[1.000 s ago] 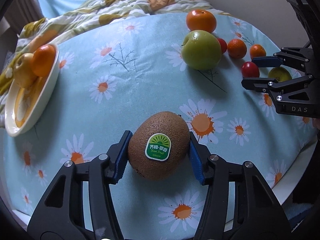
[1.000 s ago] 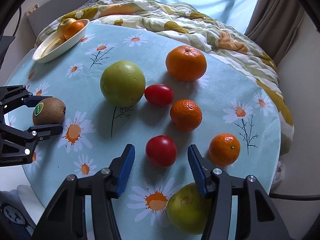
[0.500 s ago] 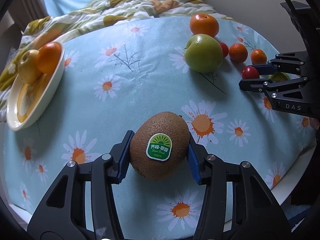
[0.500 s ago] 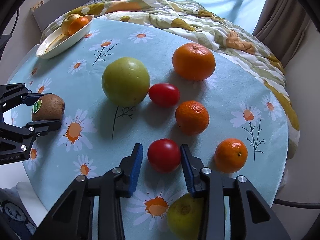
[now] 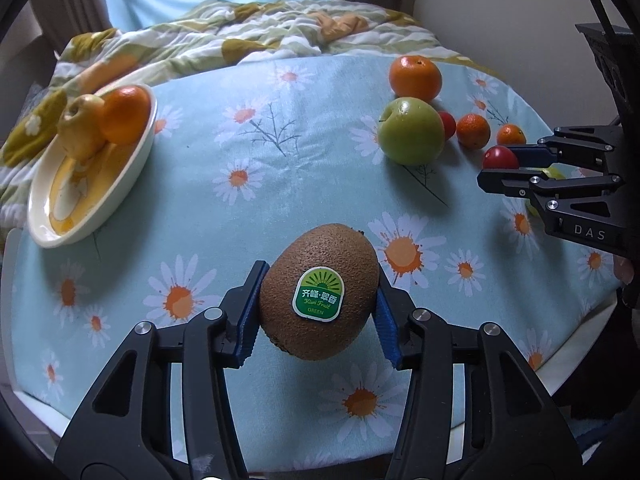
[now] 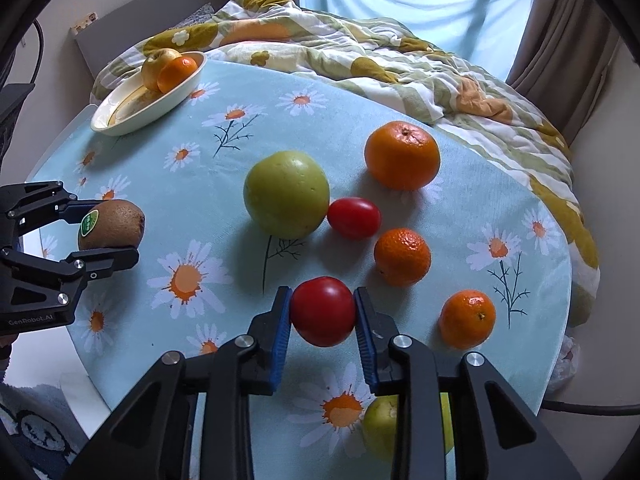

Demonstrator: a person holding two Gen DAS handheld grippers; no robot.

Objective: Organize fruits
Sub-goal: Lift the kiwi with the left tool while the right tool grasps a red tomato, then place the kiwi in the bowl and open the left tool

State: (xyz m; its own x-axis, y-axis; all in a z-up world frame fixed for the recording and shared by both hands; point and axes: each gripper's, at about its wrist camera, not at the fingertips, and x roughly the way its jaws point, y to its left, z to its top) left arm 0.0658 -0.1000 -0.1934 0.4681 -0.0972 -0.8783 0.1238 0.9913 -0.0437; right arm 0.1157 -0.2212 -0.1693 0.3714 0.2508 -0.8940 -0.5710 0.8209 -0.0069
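My left fingers (image 5: 318,312) are clamped on the stickered kiwi (image 5: 319,291), held just above the daisy-print worktop (image 5: 280,184), while my right fingers (image 6: 322,312) are pinched tight on a red tomato (image 6: 322,311) near the green apple (image 6: 286,194), with the dish (image 5: 120,176) well apart at far left.

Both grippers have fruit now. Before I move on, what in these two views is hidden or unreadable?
- Yellow-green fruit: right wrist view, mostly behind the right gripper; kind unclear.
- Same fruit, left wrist view: only a sliver behind that gripper's fingers.
- Kiwi underside: left wrist view, whether it clears the tablecloth is unclear.
- Plate interior: partly hidden by its two fruits.
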